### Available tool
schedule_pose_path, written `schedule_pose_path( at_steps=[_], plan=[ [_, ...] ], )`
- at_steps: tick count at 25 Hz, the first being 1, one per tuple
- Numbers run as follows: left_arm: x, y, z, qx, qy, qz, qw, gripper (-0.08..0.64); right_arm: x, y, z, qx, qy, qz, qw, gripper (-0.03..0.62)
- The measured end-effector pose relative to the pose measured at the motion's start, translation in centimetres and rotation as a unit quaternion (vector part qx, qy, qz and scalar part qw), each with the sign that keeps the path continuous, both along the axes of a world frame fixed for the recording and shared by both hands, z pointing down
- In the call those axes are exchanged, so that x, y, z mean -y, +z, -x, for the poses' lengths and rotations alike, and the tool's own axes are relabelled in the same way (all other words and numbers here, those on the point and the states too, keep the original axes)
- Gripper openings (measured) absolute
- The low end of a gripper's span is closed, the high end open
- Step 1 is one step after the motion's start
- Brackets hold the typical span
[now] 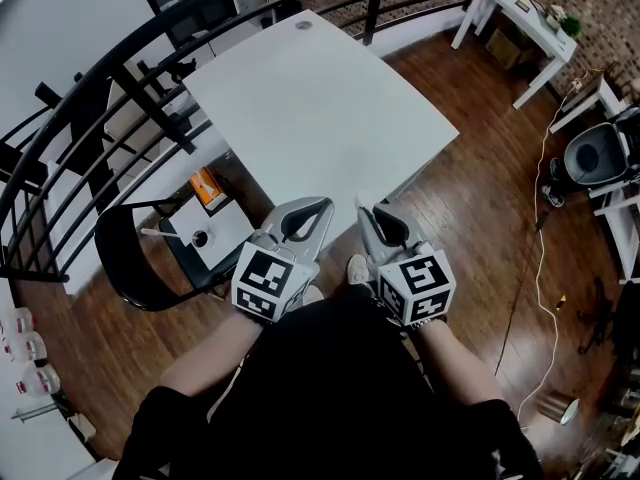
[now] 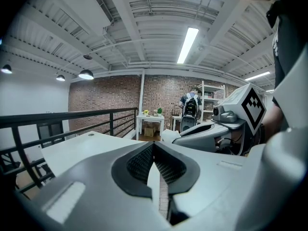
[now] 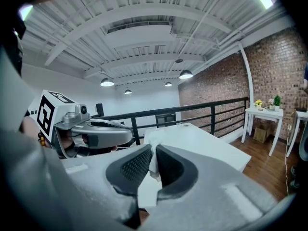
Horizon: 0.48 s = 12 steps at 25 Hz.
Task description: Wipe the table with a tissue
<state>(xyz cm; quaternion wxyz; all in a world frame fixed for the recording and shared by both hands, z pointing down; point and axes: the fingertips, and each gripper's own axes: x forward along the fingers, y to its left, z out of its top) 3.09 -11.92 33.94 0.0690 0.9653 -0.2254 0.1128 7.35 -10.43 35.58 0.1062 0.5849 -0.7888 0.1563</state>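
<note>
The right tongs [image 3: 154,150] are clamped on a white tissue [image 3: 153,166], which sticks out past their tips. The left tongs [image 2: 154,148] are closed and empty, just beside them at the table's [image 1: 310,108] near edge.

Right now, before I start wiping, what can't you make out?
- Tissue: right gripper view, mostly buried inside the shut right gripper; size unclear.
- Dirt on the table: head view, too small to tell.
- Table's near corner: head view, partly covered by the left gripper and right gripper.
</note>
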Motion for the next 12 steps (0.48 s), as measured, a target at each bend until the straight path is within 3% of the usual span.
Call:
schedule_pose_path(
  at_steps=[12],
  plan=[
    [0.16,-0.18,-0.5,0.0,-0.002,-0.001,1.0,0.013,0.07,-0.21,-0.54,-0.001,-0.001,0.0,1.0,0.017]
  ],
)
